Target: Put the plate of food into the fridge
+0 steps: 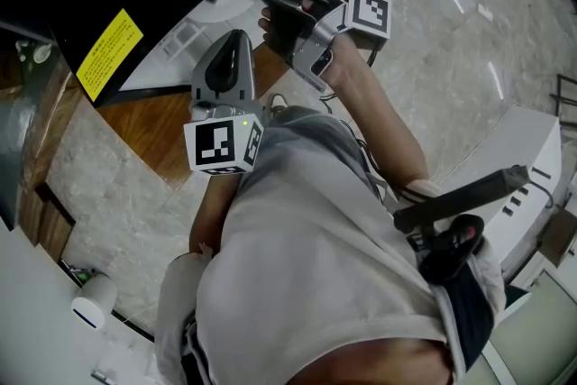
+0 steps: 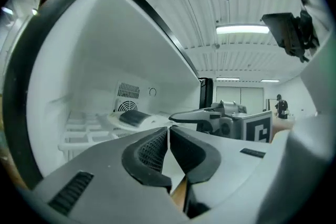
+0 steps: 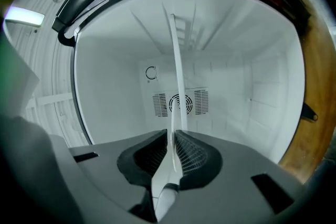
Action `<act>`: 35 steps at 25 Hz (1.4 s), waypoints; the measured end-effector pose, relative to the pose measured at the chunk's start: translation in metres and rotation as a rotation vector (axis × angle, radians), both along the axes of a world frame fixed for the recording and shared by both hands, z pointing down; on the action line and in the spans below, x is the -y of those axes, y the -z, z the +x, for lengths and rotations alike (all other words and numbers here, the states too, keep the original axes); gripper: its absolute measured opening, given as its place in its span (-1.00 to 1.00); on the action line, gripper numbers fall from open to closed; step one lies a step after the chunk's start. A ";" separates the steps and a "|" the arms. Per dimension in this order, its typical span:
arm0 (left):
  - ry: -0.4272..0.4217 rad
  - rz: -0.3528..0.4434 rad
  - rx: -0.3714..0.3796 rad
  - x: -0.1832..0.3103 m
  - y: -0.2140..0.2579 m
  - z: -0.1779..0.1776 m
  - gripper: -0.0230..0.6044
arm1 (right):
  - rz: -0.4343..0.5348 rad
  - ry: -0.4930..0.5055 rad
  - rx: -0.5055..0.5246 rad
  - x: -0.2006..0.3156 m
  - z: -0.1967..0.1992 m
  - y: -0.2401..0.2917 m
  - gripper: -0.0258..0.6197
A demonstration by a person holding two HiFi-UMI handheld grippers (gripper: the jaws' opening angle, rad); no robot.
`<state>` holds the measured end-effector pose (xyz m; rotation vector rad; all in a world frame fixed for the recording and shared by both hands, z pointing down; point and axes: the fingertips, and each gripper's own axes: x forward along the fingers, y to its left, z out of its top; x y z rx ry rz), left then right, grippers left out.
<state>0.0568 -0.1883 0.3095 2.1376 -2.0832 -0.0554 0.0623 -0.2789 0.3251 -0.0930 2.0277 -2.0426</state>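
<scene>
Inside the fridge (image 3: 115,76), a white compartment lay open ahead of both grippers. A white rack (image 2: 79,136) sat low along its left side.

Plate (image 2: 155,122): white, lying roughly level, within the compartment and above the rack. No view confirmed whether it touched the rack. It was not visible from the head view.

Right gripper (image 3: 172,134): jaws clamped on the plate's thin rim. The rim ran edge-on between the pads and away toward the back wall. As far as could be seen, this was the only grip on the plate.

Left gripper (image 2: 168,129): jaws stood together save a narrow slit, with nothing between them. It was held beside the right gripper, apart from the plate.

Food (image 2: 131,117): a dark portion on the plate's far side. Its type could not be made out.

Minor items: a vent fan (image 3: 180,103) in the back wall, and a yellow sticker (image 1: 108,52) on the dark fridge casing in the head view.

Judgement: the step in hand was placement, with the plate inside but not released. The next move calls for lowering the plate level until it bears on the rack. The right jaws should then open and back straight out, so the rim is not dragged. Risk: a tilt at the single rim grip could slide the food.
</scene>
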 end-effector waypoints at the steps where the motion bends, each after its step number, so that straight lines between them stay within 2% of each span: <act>1: 0.010 0.000 0.009 0.003 -0.001 0.000 -0.83 | 0.018 0.007 0.004 -0.002 0.003 0.002 -0.77; 3: 0.028 -0.005 0.014 0.012 0.002 -0.004 -0.83 | 0.073 0.026 0.012 -0.005 0.006 0.010 -0.55; 5: 0.044 -0.002 0.015 0.020 0.010 -0.012 -0.83 | 0.188 0.023 -0.017 -0.005 0.008 0.021 -0.54; 7: 0.056 0.013 0.021 0.021 0.018 -0.016 -0.83 | 0.381 -0.018 -0.123 -0.006 0.013 0.028 -0.57; 8: 0.061 0.017 0.022 0.018 0.019 -0.017 -0.83 | 0.501 -0.049 -0.211 -0.009 0.016 0.028 -0.69; 10: 0.071 0.014 0.016 0.009 0.016 -0.018 -0.83 | 0.793 -0.108 -0.410 -0.020 0.020 0.025 -0.81; 12: 0.086 0.004 -0.001 0.000 0.010 -0.019 -0.83 | 1.057 -0.119 -0.549 -0.039 0.012 0.027 -0.83; 13: 0.094 0.001 -0.010 -0.004 0.006 -0.021 -0.83 | 1.147 -0.102 -0.589 -0.049 0.005 0.028 -0.83; 15: 0.107 -0.010 -0.023 -0.009 0.000 -0.025 -0.83 | 1.250 -0.063 -0.627 -0.067 -0.012 0.028 -0.83; 18: 0.112 -0.021 -0.027 -0.016 -0.002 -0.030 -0.83 | 1.323 -0.055 -0.658 -0.080 -0.029 0.027 -0.83; 22: 0.118 -0.019 -0.026 -0.027 0.000 -0.034 -0.83 | 1.372 -0.087 -0.700 -0.078 -0.040 0.028 -0.83; 29: 0.120 -0.012 -0.034 -0.027 0.002 -0.034 -0.83 | 1.347 -0.115 -0.726 -0.051 -0.041 0.027 -0.83; 35: 0.113 -0.009 -0.040 -0.024 0.001 -0.033 -0.83 | 1.370 -0.080 -0.733 -0.044 -0.044 0.026 -0.84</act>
